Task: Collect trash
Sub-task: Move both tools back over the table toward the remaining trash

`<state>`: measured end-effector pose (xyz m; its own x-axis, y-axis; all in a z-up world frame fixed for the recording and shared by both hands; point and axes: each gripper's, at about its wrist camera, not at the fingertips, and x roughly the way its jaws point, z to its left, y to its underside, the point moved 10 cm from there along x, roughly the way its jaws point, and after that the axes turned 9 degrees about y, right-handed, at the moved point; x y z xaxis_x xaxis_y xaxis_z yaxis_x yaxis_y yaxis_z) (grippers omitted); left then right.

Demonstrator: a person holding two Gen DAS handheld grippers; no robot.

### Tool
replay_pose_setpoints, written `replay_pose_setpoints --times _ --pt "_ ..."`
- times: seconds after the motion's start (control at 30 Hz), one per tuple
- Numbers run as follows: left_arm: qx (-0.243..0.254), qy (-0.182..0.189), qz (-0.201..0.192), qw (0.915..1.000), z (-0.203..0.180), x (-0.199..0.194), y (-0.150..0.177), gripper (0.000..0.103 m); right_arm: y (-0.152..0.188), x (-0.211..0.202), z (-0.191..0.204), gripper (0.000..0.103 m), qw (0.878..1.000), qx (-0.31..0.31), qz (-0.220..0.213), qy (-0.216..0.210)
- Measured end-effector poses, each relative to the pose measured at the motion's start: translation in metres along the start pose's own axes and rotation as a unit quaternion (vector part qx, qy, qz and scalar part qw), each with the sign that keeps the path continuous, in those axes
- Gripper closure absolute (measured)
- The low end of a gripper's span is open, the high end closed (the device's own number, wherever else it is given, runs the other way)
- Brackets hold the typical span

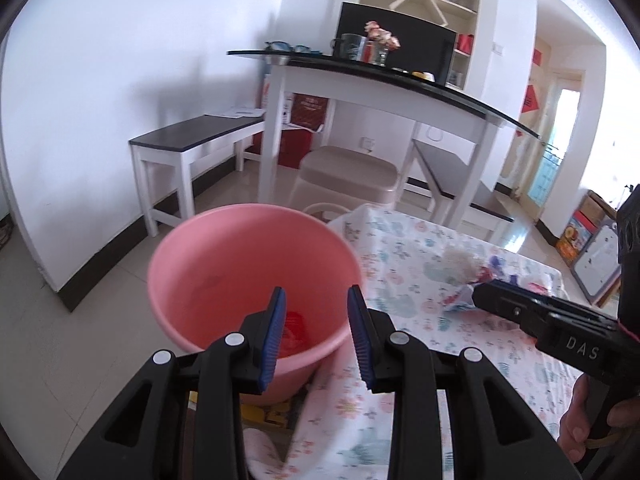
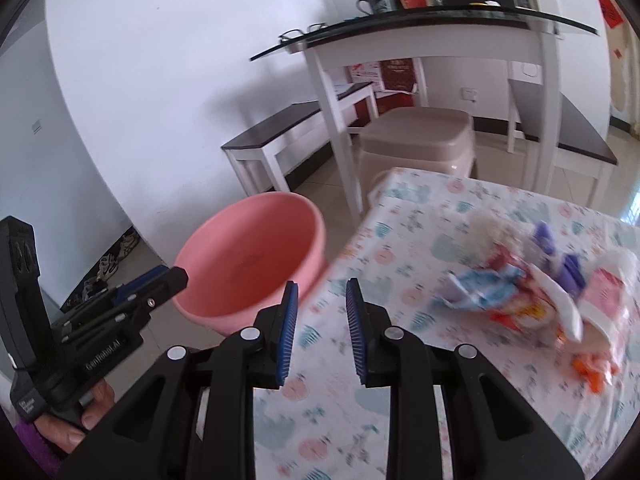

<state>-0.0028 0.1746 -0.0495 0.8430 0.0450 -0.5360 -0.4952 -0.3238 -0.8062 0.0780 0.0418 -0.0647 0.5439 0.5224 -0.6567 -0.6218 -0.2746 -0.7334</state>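
Two tools fill the foreground, one per hand. The left tool (image 1: 316, 336) hangs over one pink plastic bucket (image 1: 224, 264), its blue pads apart with nothing between them; one red scrap (image 1: 294, 330) lies at the bucket's bottom. The right tool (image 2: 322, 328) hovers above the desk (image 2: 400, 240), jaws parted and empty too. The trash (image 2: 532, 292) sits as one loose heap on the far right of the desk, well apart from the bucket (several crumpled wrappers and tissue, too blurred to count). The desk wears a floral cloth, and the bucket stands just beside its left edge. Behind are one white dining table (image 1: 384, 84), two dark-topped benches (image 1: 192, 136), one beige stool (image 1: 348, 172), a tiled floor and white walls.
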Motion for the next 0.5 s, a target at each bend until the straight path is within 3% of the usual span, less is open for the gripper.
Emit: replay_pose_setpoints --times 0.5 --pt "0.047 0.065 0.036 0.9961 -0.079 0.031 0.015 0.074 0.047 -0.042 -0.117 0.078 0.993 0.080 0.005 0.083"
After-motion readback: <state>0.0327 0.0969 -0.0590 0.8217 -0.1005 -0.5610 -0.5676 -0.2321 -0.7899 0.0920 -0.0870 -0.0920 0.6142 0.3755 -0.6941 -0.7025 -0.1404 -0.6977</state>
